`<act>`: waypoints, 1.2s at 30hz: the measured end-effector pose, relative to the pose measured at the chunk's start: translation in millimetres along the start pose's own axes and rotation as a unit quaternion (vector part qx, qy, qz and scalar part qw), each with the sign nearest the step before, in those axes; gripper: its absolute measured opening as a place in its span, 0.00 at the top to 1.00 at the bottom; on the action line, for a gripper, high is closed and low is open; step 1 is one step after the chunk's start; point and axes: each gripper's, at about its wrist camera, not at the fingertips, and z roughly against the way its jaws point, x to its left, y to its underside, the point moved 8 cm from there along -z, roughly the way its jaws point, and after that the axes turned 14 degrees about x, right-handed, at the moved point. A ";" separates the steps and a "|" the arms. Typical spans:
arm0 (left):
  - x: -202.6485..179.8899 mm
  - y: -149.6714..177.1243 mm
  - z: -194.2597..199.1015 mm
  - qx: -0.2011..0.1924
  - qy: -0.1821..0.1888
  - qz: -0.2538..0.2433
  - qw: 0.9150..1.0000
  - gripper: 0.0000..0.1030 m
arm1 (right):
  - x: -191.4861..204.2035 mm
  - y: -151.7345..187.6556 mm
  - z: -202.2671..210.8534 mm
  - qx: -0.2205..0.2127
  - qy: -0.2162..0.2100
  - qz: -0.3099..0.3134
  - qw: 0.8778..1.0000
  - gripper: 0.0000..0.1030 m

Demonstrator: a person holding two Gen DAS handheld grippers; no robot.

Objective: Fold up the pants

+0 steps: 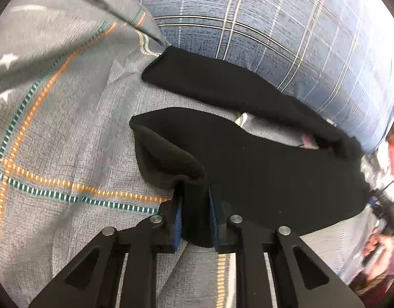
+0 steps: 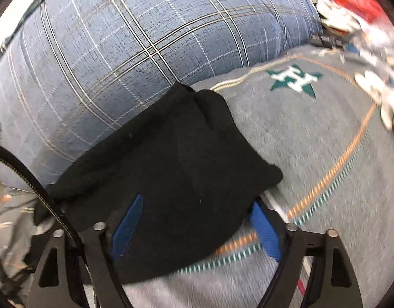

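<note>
While the black pants [image 1: 261,169] lie spread on the grey bedspread [image 1: 63,133] with its orange and teal stitched lines, up against the blue plaid pillow [image 1: 274,38], the left gripper [image 1: 195,218] has its blue-padded fingers [image 1: 178,218] pinched on a bunched ridge of cloth near one leg opening. That cuff gapes just ahead of the pads and shows a fuzzy inner face, so the fabric looks like fleece or a soft knit.

Right wrist view: the right gripper [image 2: 197,228] stands with its jaws wide apart, the waist end of the pants [image 2: 166,169] lying between and over them. One blue pad [image 2: 127,227] is half covered by cloth; the other is clear of it. No grip here.

Handling, judged:
- Light, limp, no stiffness. It drapes and bunches wherever it is lifted; the second leg already lies separate along the pillow edge, with bedspread showing between the two legs.
- Fuzzy surface should hold well against the pads; slipping seems unlikely. Not fragile.
- A single-point hold lets the rest sag, so two holds, well apart, give a straighter fold line.

Where to take hold: hem or cuff edge on the left, waistband corner on the right, catching both layers. A pinch in mid-panel risks lifting only the top layer.
</note>
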 end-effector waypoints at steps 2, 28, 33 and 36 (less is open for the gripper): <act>0.6 2.0 4.0 0.000 0.011 0.010 1.000 0.85 | -0.1 -1.9 -1.6 0.009 -0.019 0.002 1.000 0.82; -10.1 107.8 37.7 0.003 -0.005 0.020 1.000 0.75 | -94.4 66.7 89.0 -0.010 -0.089 -0.062 0.994 0.92; 12.4 120.3 55.0 -0.002 -0.010 0.023 1.000 0.67 | -120.7 68.6 91.3 -0.009 -0.080 -0.092 0.992 0.86; 23.3 117.8 76.4 -0.017 -0.012 0.029 0.999 0.66 | -127.3 64.1 94.8 -0.016 -0.063 -0.083 0.994 0.76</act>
